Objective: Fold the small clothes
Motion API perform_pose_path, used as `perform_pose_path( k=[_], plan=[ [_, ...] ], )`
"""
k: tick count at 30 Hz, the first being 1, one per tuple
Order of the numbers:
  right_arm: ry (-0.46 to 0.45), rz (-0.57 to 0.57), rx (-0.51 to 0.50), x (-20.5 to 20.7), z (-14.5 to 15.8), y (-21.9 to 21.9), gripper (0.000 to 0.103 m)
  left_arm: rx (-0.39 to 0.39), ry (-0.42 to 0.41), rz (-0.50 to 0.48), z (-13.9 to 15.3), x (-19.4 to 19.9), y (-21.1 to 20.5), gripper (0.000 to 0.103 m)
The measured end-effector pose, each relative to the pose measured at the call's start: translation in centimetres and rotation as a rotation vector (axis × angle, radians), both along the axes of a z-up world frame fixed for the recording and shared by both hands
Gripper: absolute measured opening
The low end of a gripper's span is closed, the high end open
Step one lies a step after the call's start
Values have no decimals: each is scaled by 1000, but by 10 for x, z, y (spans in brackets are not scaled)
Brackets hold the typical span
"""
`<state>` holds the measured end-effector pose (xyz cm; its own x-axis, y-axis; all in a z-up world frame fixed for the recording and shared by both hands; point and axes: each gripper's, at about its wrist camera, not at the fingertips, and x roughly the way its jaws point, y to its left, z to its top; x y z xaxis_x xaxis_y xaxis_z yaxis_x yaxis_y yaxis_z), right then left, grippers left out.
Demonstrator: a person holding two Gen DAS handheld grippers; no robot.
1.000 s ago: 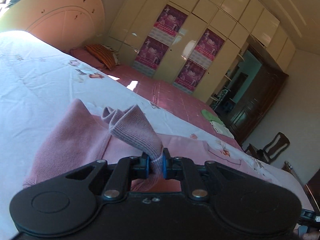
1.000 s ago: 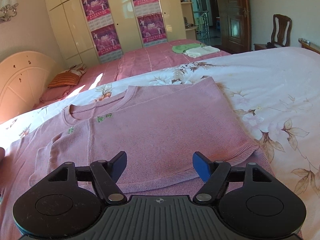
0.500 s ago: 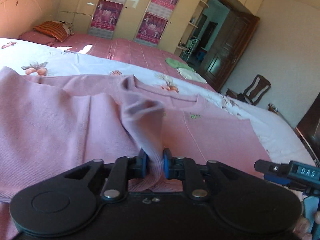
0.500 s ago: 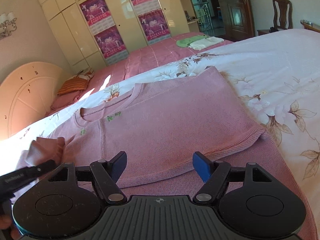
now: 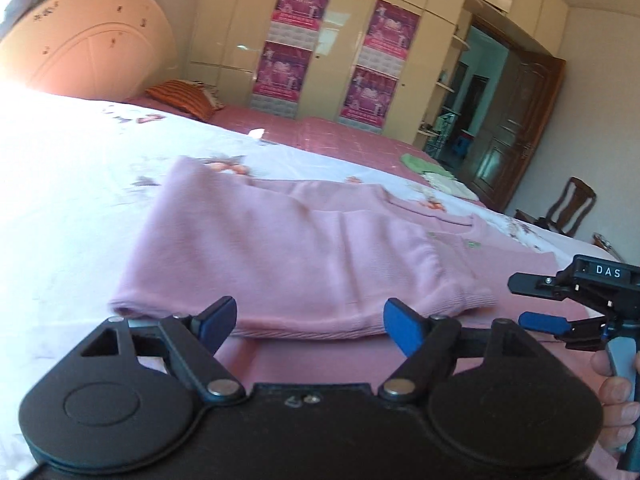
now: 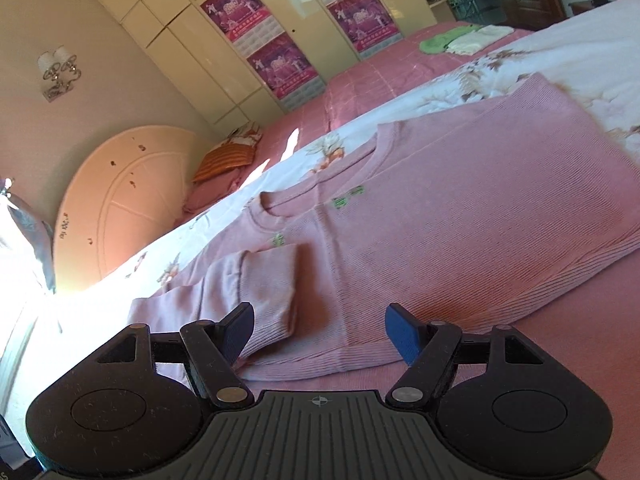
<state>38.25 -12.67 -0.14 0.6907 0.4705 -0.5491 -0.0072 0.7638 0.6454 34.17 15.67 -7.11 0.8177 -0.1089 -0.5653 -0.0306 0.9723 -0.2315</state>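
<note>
Both my claws are spread wide, holding nothing. The pink sweater (image 6: 460,216) lies just ahead of my right claw (image 6: 320,330), its folded hem running left to right; my left claw (image 5: 310,322) is beside it.

The pink knitted sweater (image 6: 460,216) lies flat on the bed with the white flowered sheet (image 5: 60,184), its neckline toward the far side. Its left sleeve (image 6: 256,292) is folded across onto the body, cuff near the neckline. Beyond the first bed stands a second bed with a pink cover (image 6: 392,72), carrying an orange striped pillow (image 6: 228,156) at the arched headboard (image 6: 120,208) end and a green and cream pile of folded cloths (image 6: 464,40) at the other. Behind that bed stands the cream wardrobe wall with purple posters (image 5: 332,40).
</note>
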Motion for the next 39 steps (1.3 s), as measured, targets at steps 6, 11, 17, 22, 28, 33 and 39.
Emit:
perform_pose_path(
  k=[6,11,17,22,28,33,39],
  plan=[
    [34,36,35,16,-12,29,47,-6,47,55,-13,-4,36,75],
    [-44,56,-81,18,4,39,5,9,44,49,-15,3,38,72],
    [-127,-32,-146,6,28,11,5,-13,42,44,-21,7,46,59],
    [-114,-43,-182,5,28,-11,5,1,41,37,-17,15,49,45],
    [-108,-81,-203,3,27,-30,5,1,58,12,-18,22,47,29],
    [-41,-76,-262,4,7,-42,5,-2,72,10,-20,23,48,29],
    [-21,-79,-191,-1,-7,-59,5,14,68,-5,-19,24,45,29]
  ],
)
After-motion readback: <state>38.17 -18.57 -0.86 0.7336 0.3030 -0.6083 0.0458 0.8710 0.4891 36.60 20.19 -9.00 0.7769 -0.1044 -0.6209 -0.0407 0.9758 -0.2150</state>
